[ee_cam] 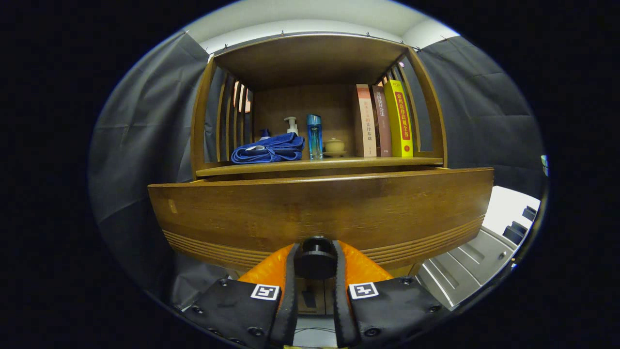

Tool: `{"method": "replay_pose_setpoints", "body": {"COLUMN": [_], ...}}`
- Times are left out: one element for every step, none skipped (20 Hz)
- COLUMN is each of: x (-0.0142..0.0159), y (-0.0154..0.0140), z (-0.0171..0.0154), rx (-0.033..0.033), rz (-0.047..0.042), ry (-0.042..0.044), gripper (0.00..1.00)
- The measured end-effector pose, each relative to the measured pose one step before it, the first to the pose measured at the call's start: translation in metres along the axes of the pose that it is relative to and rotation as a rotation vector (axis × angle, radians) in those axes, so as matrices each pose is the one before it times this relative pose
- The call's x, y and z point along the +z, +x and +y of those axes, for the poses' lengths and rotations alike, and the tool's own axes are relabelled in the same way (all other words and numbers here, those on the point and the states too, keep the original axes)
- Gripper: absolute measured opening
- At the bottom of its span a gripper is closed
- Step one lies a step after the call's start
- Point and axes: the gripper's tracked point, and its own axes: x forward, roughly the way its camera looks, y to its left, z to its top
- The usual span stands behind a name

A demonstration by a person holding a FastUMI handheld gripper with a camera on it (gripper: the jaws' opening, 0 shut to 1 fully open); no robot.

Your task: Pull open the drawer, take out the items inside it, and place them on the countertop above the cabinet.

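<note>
A: Gripper clamped on the black round knob of the drawer, both fingers pressed on its sides, nearly closed. Drawer front pulled forward of the cabinet, top edge sticking out past the bench lip. Inside of the drawer hidden behind its front, contents impossible to tell.

B: Room to move?

A: Tight on the bench. Slatted sides left and right, roof overhead, open only toward the front. Bare strip along the front edge, plus a gap between the jar and the books.

B: Counts?

A: Three upright books at the right, one folded blue towel at the left, one white pump bottle behind it, one blue bottle, one small lidded jar.
</note>
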Motion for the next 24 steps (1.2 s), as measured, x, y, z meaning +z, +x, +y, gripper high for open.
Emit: {"method": "replay_pose_setpoints", "body": {"x": [0.00036, 0.00074, -0.00216, -0.00340, -0.00469, -0.00416, 0.00438, -0.00357, 0.00162, 0.00149, -0.00093, -0.00007, -0.00054, 0.00055, -0.00035, 0.00067, 0.00081, 0.00399, 0.00738, 0.00421, 0.00339, 0.00315, 0.00327, 0.00486], "y": [-0.00375, -0.00612, -0.00298, -0.00207, -0.00134, -0.00095, 0.00078, -0.00297, 0.00282, -0.00045, -0.00046, 0.00084, -0.00069, 0.00025, -0.00025, 0.00020, -0.00019, -0.00011, -0.00009, -0.00095, 0.00037, -0.00112, -0.00018, -0.00078], "z": [-0.00002, 0.00085, 0.00021, -0.00036, 0.00030, -0.00052, 0.00048, -0.00019, 0.00064, 0.00043, -0.00014, -0.00036, 0.00024, -0.00014, 0.00015, 0.00047, 0.00055, -0.00040, 0.00381, 0.00547, 0.00467, 0.00357, 0.00485, 0.00329], "rx": [0.00148, 0.00445, 0.00070, 0.00084, 0.00079, 0.00208, -0.00200, 0.00070, -0.00009, 0.00054, 0.00084, 0.00004, -0.00153, -0.00153, 0.00052, 0.00240, 0.00207, -0.00110, 0.01231, 0.01589, 0.01368, 0.01018, 0.01317, 0.00733], "rz": [-0.00495, -0.00137, 0.00218, 0.00489, 0.00708, 0.00815, -0.01531, 0.00032, -0.00423, -0.00175, 0.00250, -0.00597, 0.00299, -0.00211, 0.00011, -0.00142, -0.00165, -0.01320, -0.01585, -0.01283, -0.00696, -0.00658, -0.00835, -0.00960], "ry": [-0.01039, -0.01104, -0.00126, 0.00531, 0.00558, -0.00088, -0.00039, -0.00261, 0.00231, 0.00222, 0.00055, -0.00116, -0.00047, -0.00063, -0.00165, -0.00134, 0.00334, 0.00244, 0.00075, -0.00739, -0.01302, -0.01210, -0.00491, 0.00005], "gripper": [0.39, 0.39, 0.39, 0.39, 0.39, 0.39, 0.39, 0.39, 0.39, 0.39, 0.44, 0.44, 0.44, 0.45, 0.47, 0.48, 0.50, 0.52, 0.59, 0.65, 0.72, 0.79, 0.86, 0.92]}}
